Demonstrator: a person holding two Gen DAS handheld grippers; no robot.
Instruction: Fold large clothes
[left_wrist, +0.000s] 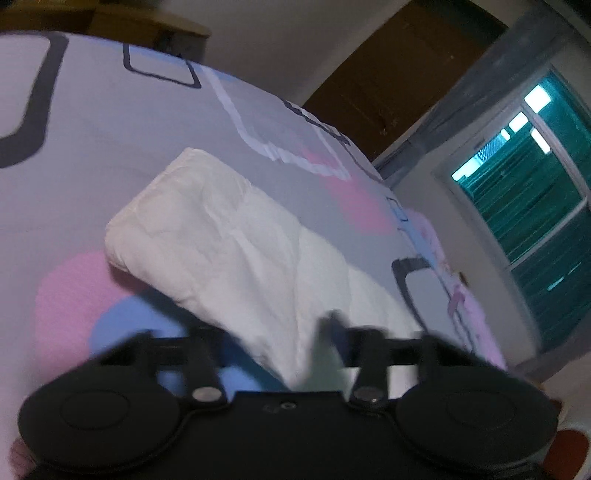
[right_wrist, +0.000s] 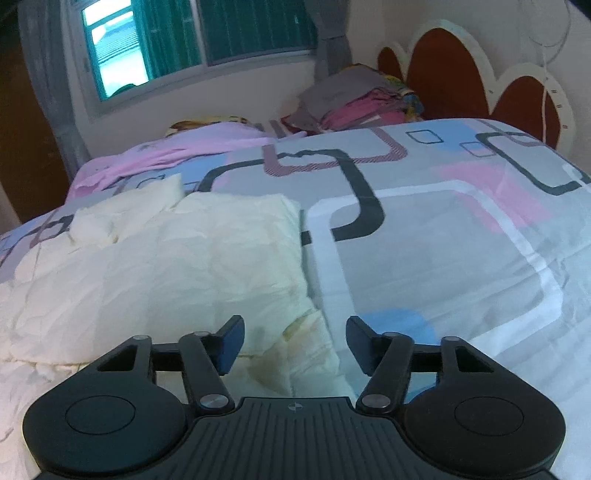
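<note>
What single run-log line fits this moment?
garment: cream, on bed | left tongs: shut on garment | right tongs: open, over its edge

Dim room lit by the window (right_wrist: 147, 48); left view motion-blurred, both curved at the edges.

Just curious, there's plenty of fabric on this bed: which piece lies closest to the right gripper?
The cream garment, crumpled right beneath the right gripper. The pink cloth and the stacked clothes lie farther back, toward the window.

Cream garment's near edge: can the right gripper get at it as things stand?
Probably yes. The right gripper has its jaws open right over the cream garment edge, with nothing between.
</note>
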